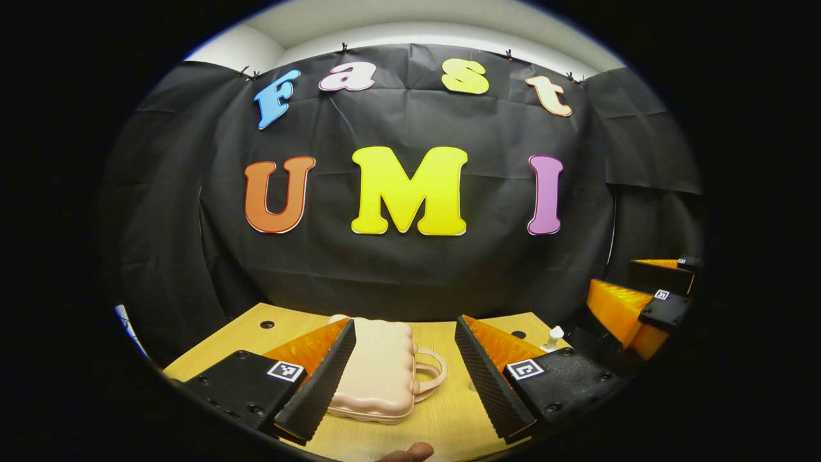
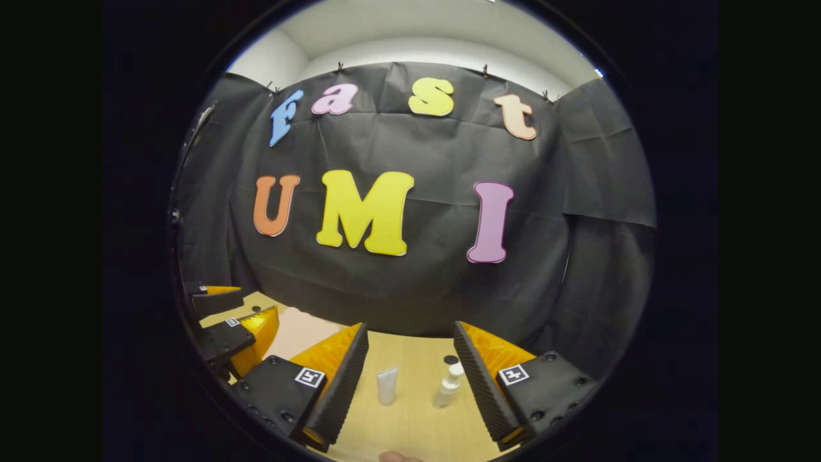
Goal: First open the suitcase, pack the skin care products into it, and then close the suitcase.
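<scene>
A small pink ribbed suitcase (image 1: 378, 375) lies flat and closed on the wooden table (image 1: 442, 417), its handle pointing right. My left gripper (image 1: 407, 378) hovers open over it, the case showing between the fingers. In the right gripper view a white tube (image 2: 387, 385) and a white pump bottle (image 2: 448, 387) stand on the table between the fingers of my open right gripper (image 2: 410, 385), which holds nothing. The pump bottle's top (image 1: 553, 335) peeks out at the right of the left gripper view, and the suitcase (image 2: 295, 330) shows at the left of the right gripper view.
The other gripper (image 1: 641, 301) shows at the right edge of the left gripper view, and at the left edge (image 2: 224, 321) of the right gripper view. The table has dark holes (image 1: 267, 325) near its back edge. A fingertip (image 1: 410, 453) shows at the bottom.
</scene>
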`<state>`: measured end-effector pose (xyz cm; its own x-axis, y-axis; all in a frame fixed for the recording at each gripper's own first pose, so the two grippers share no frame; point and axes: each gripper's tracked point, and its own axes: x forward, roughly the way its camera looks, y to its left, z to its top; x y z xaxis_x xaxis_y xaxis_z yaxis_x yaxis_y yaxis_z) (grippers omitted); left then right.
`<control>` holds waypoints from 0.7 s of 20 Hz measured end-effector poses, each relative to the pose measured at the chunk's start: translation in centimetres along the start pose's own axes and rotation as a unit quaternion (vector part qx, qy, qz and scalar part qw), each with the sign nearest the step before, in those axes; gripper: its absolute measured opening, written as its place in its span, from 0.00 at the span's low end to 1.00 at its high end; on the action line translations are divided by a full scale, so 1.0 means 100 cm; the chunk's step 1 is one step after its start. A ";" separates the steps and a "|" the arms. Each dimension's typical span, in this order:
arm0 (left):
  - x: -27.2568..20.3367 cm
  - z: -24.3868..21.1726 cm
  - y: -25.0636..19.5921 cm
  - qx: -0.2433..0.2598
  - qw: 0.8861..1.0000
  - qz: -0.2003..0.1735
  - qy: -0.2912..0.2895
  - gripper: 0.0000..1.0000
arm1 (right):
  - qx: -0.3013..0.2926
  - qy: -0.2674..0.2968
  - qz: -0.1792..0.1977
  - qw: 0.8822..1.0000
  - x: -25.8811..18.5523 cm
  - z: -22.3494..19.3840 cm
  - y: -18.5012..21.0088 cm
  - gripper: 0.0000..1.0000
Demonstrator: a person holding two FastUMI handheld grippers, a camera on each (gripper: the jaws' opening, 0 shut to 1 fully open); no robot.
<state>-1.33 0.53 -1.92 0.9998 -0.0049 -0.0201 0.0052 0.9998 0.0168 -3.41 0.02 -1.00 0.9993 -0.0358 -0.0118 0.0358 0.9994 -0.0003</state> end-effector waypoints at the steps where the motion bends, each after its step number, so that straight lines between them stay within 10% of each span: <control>1: 0.004 -0.005 0.000 0.010 1.000 0.000 0.000 0.99 | -0.001 0.000 -0.005 1.000 0.000 -0.001 -0.006 0.79; 6: 0.041 -0.072 0.002 0.117 0.991 -0.007 0.066 0.99 | -0.005 0.021 -0.031 0.999 0.003 -0.024 -0.043 0.78; 14: 0.079 -0.156 -0.014 0.345 0.932 -0.025 0.110 0.97 | 0.013 0.056 -0.077 0.995 0.012 -0.066 -0.112 0.79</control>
<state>6.25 -0.69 -17.70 0.9700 0.0286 -0.2413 0.1389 0.7494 0.6474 -2.69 -11.18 -7.59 0.9745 -0.1864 -0.1247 0.1896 0.9818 0.0142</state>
